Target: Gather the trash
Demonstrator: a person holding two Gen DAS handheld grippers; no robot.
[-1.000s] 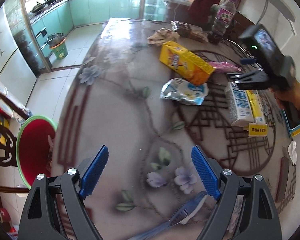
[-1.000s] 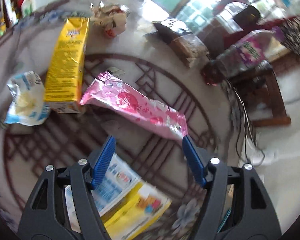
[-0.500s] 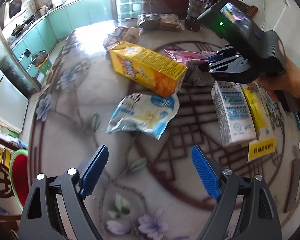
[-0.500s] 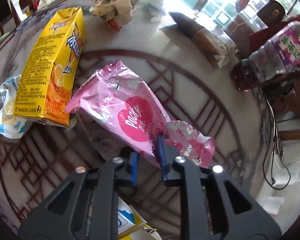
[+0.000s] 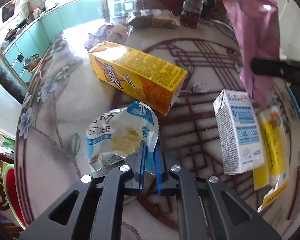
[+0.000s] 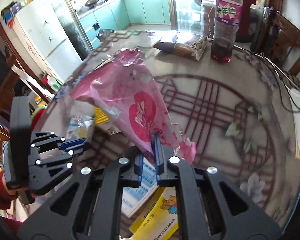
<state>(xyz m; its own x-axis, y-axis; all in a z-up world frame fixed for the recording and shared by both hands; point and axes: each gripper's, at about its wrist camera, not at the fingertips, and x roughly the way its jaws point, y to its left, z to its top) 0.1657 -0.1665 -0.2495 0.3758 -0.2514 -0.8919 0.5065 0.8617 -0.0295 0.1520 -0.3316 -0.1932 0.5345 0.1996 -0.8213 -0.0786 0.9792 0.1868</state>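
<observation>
Wrappers are both caught: right fingers (image 6: 149, 160) clamp the lifted pink wrapper (image 6: 130, 104), left fingers (image 5: 149, 160) have just closed on the blue-white wrapper's (image 5: 120, 136) near edge, flat on the tabletop (image 5: 56, 108).

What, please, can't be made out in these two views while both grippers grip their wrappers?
- Left wrist view: the blue-and-white wrapper edge is hidden between the left gripper pads.
- Left wrist view: the right gripper is cut off at the frame edge.
- Right wrist view: the pink wrapper hides the yellow carton.

Home dining room: patterned table (image 5: 56, 92), fridge (image 6: 44, 38), kitchen cabinets (image 6: 142, 8).
</observation>
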